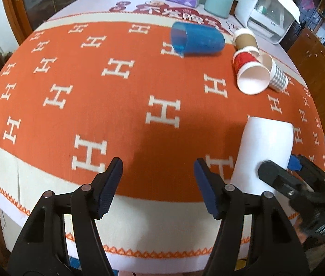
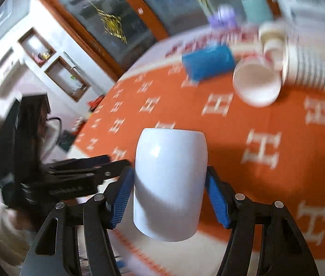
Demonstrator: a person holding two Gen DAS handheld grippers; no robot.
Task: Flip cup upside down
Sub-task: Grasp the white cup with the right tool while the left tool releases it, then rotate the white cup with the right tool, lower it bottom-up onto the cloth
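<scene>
Many white "H" letters [image 1: 163, 112], orange cloth [image 1: 121, 87]

The white cup [image 2: 170, 184] is looking like glazed ceramic, smooth and glossy, catching a soft highlight. The right gripper [image 2: 169, 193] is showing ribbed blue rubbery pads [image 2: 121, 197] on matt black plastic arms. The tablecloth [image 1: 125, 96] is appearing as woven, matt orange cloth. The blue cup [image 1: 197, 39] is looking like translucent plastic; the red cup [image 1: 250, 73] is reading as paper.
</scene>
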